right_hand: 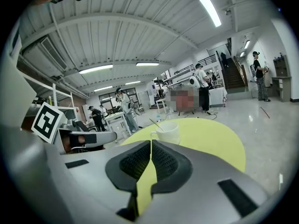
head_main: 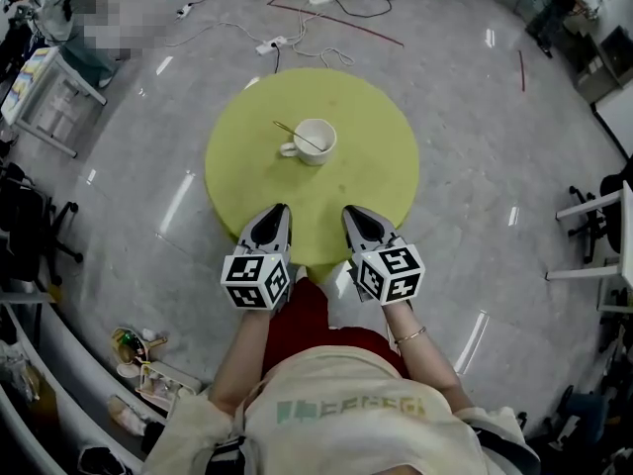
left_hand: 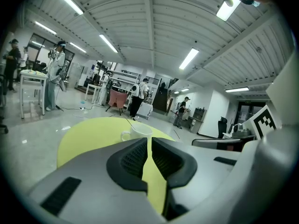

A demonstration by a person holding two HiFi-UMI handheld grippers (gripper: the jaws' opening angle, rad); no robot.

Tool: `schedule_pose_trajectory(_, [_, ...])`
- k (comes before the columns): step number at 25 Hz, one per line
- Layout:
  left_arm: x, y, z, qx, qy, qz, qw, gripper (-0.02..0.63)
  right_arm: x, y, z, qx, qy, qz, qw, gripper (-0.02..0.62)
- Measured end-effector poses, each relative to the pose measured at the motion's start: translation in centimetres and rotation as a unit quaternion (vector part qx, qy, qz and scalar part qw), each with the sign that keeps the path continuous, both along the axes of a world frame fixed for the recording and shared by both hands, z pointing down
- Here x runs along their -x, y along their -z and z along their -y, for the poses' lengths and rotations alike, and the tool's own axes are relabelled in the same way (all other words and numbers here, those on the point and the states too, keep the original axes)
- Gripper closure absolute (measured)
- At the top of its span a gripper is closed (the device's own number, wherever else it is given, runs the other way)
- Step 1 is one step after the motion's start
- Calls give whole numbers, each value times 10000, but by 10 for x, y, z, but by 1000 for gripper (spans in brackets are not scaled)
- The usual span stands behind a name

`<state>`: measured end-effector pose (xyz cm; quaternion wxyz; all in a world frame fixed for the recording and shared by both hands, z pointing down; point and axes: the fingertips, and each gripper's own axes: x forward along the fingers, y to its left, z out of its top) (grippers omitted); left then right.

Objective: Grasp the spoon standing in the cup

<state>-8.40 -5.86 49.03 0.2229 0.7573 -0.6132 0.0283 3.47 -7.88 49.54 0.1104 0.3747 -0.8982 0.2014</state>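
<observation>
Nothing of the grasp is done yet. The white cup (head_main: 316,142) sits on the round yellow-green bench (head_main: 371,171), slightly nearer its far edge than its near one. The thin spoon (head_main: 295,133) leans in it, handle slanting out to the far left. The left gripper (head_main: 284,209) and right gripper (head_main: 348,211) hover side by side over the near edge, well apart from the cup. Each has its jaws closed tip to tip on nothing. Reaching, opening and closing on the handle all remain.
</observation>
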Motion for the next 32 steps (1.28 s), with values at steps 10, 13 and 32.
schedule_pose_trajectory(10, [9,3,46,-2,-172,32,9998,561,4,4,42,0,-280,8,9996,557])
schedule_pose_trajectory(13, [14,2,58,11,-184,34,9998,561,8,3,51,17,-313,6,9995,557])
schedule_pose_trajectory(32, [51,-16,129,168,-366,33,9992,560,31,-12,106,189,-632,-103,9978,557])
